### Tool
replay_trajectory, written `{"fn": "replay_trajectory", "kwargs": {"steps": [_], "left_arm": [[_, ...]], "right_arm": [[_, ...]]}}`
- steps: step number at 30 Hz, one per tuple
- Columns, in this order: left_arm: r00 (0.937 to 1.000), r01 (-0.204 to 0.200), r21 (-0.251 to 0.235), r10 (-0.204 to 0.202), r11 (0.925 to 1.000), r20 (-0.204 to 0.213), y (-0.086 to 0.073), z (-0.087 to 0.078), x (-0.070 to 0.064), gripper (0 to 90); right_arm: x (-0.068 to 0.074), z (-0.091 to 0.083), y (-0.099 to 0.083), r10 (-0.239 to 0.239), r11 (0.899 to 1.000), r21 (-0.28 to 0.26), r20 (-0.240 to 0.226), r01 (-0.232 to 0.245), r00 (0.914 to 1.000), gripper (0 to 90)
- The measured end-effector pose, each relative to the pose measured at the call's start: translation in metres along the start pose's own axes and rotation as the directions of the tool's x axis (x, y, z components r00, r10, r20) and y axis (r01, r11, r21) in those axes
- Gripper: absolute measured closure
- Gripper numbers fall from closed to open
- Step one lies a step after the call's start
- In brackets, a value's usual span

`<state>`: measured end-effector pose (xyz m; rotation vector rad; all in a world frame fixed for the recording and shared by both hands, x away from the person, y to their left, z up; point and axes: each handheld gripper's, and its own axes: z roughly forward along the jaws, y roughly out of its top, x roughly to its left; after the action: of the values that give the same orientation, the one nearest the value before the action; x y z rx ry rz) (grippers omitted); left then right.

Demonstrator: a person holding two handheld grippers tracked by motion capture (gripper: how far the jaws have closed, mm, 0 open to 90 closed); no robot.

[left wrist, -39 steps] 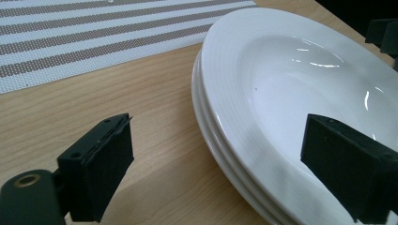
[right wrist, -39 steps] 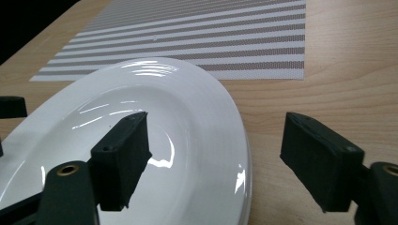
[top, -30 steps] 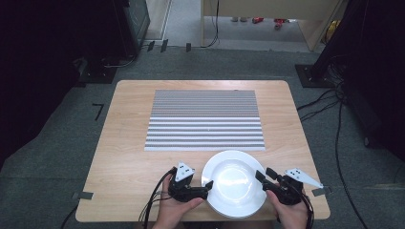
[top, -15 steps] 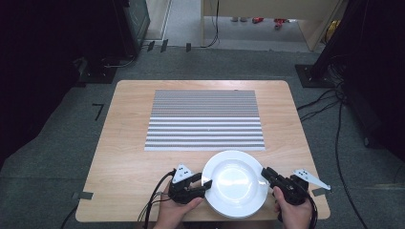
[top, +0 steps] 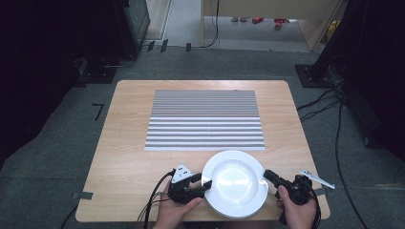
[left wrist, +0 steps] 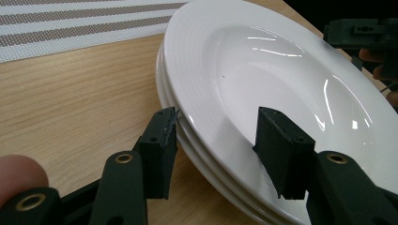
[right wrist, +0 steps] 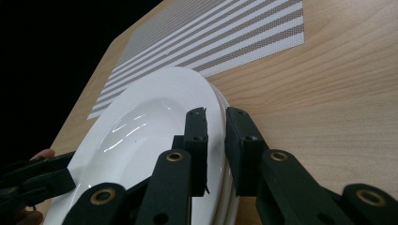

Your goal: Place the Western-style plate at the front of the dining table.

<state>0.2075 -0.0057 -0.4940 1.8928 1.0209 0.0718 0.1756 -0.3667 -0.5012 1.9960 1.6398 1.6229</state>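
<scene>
Both grippers are matte black. The left gripper (top: 200,183) carries a grey three-cornered plate on top and trails black cables. The right gripper (top: 268,175) has a pale flat plate. Brass-coloured rivets pin the linkages, and small screw holes dot the blocky pads (left wrist: 158,150).

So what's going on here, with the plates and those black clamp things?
A person at a wooden table holds a gripper in each hand and is working on a stack of white plates near the table's front edge. The left gripper is open, its jaws straddling the top plate's rim. The right gripper has its jaws closed narrowly on the rim at the opposite side. A striped placemat lies just beyond the stack, with nothing on it.
</scene>
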Motion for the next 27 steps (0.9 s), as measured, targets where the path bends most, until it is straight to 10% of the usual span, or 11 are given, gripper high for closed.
{"fn": "replay_trajectory", "kwargs": {"steps": [10, 27], "left_arm": [[0.9999, 0.012, 0.003, -0.012, 0.9999, 0.002, -0.0003, 0.0004, 0.0006, 49.3], [0.9994, 0.033, 0.001, -0.033, 0.9994, 0.003, -0.0022, 0.0014, 0.0012, 48.3]], "right_arm": [[-0.0064, -0.0003, 0.0002, 0.08, 0.997, 0.021, -0.033, -0.079, 0.9962, 82.6], [-0.0043, -0.0002, 0.0, 0.083, 0.995, -0.043, -0.155, -0.09, 0.9844, 84.0]]}}
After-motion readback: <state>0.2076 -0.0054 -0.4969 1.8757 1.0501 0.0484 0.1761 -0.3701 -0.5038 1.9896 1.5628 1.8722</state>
